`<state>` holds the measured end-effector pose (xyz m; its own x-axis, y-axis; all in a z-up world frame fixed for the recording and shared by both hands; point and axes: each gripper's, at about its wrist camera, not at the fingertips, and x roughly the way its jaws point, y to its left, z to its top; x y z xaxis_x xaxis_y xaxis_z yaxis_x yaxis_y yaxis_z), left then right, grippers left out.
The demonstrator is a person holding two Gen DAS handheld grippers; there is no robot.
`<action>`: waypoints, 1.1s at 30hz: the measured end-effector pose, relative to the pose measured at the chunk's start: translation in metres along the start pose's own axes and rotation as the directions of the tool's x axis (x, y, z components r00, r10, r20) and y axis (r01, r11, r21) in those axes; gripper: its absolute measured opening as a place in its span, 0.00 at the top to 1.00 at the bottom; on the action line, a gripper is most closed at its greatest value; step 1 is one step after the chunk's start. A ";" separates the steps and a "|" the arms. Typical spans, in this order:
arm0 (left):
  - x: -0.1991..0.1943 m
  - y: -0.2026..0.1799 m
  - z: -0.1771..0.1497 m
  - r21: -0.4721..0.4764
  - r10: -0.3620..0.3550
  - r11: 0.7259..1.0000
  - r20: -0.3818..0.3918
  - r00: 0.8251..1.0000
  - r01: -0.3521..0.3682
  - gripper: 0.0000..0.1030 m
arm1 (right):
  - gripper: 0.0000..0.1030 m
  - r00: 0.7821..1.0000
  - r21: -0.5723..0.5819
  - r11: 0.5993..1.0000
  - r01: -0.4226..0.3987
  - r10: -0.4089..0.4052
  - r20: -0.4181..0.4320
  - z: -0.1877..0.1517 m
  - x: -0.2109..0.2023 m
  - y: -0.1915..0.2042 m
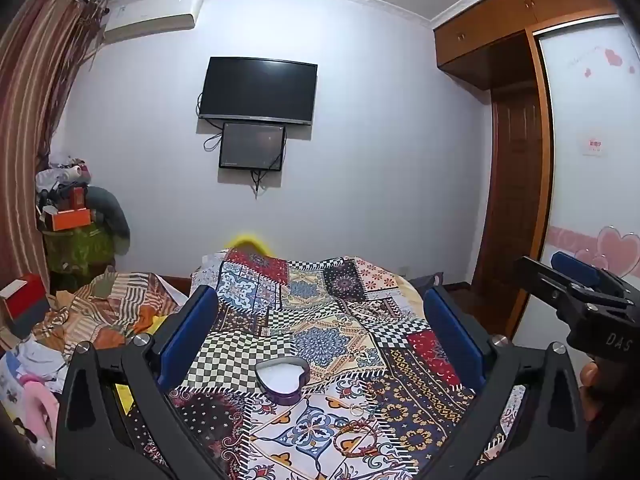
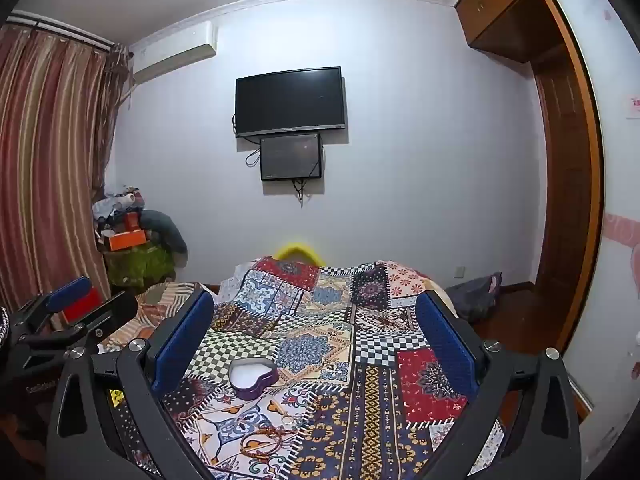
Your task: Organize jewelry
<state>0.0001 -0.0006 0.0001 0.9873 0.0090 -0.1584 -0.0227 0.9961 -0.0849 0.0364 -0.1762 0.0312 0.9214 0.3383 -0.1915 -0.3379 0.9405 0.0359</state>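
A purple heart-shaped box (image 1: 283, 380), open with a white lining, sits on the patchwork bedspread (image 1: 320, 320); it also shows in the right wrist view (image 2: 253, 376). In front of it lie a red beaded bracelet (image 1: 357, 438) and a small ring (image 1: 357, 410); the bracelet (image 2: 266, 442) and ring (image 2: 289, 420) show in the right wrist view too. My left gripper (image 1: 320, 326) is open and empty above the bed. My right gripper (image 2: 316, 330) is open and empty beside it; it appears at the right edge of the left wrist view (image 1: 584, 292).
Crumpled striped bedding (image 1: 104, 312) lies left of the bedspread. A cluttered stand with an orange box (image 1: 70, 220) stands by the curtain. A TV (image 1: 258, 90) hangs on the far wall. A wooden wardrobe (image 1: 516, 160) is at the right.
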 end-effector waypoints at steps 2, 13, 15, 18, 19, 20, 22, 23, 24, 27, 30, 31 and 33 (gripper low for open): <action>-0.001 -0.001 0.000 0.006 0.008 1.000 0.003 1.000 -0.008 0.00 | 0.03 1.000 0.003 1.000 0.000 0.000 0.001 0.000 0.001 0.000; 0.007 -0.001 -0.011 0.000 0.004 1.000 -0.019 1.000 -0.004 0.00 | 0.03 1.000 0.008 1.000 0.000 0.000 -0.012 -0.001 0.001 0.000; 0.008 -0.002 -0.012 0.003 0.006 1.000 -0.018 1.000 -0.006 0.00 | 0.03 1.000 0.010 1.000 -0.003 0.003 -0.016 -0.006 0.005 -0.001; 0.008 -0.002 -0.012 0.010 0.011 1.000 -0.016 1.000 -0.010 0.00 | 0.03 1.000 0.011 1.000 -0.003 0.003 -0.017 -0.007 0.005 0.000; 0.009 -0.002 -0.012 0.011 0.011 1.000 -0.015 1.000 -0.011 0.00 | 0.03 1.000 0.011 1.000 -0.003 0.003 -0.018 -0.007 0.006 0.000; 0.008 -0.001 -0.011 0.011 0.010 1.000 -0.016 1.000 -0.010 0.00 | 0.03 1.000 0.011 1.000 -0.003 0.003 -0.018 -0.007 0.006 0.000; 0.008 -0.002 -0.012 0.009 0.007 1.000 -0.017 1.000 -0.007 0.00 | 0.03 1.000 0.012 1.000 -0.003 0.003 -0.020 -0.006 0.006 0.000; 0.008 -0.001 -0.011 0.007 0.007 1.000 -0.017 1.000 -0.006 0.00 | 0.03 1.000 0.012 1.000 -0.003 0.004 -0.020 -0.006 0.006 0.000; 0.008 -0.001 -0.011 0.006 0.007 1.000 -0.017 1.000 -0.007 0.00 | 0.03 1.000 0.012 1.000 -0.003 0.004 -0.021 -0.007 0.006 0.000; 0.008 0.000 -0.011 0.006 0.008 1.000 -0.017 1.000 -0.008 0.00 | 0.03 1.000 0.012 1.000 -0.003 0.003 -0.020 -0.009 0.006 0.002; 0.008 -0.001 -0.011 0.006 0.007 1.000 -0.017 1.000 -0.007 0.00 | 0.03 1.000 0.011 1.000 -0.004 0.004 -0.022 -0.008 0.006 0.002; 0.008 -0.001 -0.010 0.006 0.006 1.000 -0.017 1.000 -0.006 0.00 | 0.03 1.000 0.012 1.000 -0.003 0.004 -0.023 -0.007 0.006 0.001; 0.008 0.000 -0.010 0.006 0.008 1.000 -0.017 1.000 -0.008 0.00 | 0.03 1.000 0.012 1.000 -0.003 0.003 -0.023 -0.008 0.006 0.001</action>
<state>0.0061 -0.0019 -0.0113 0.9843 0.0153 -0.1759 -0.0294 0.9965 -0.0777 0.0402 -0.1730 0.0227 0.9155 0.3406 -0.2140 -0.3382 0.9398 0.0486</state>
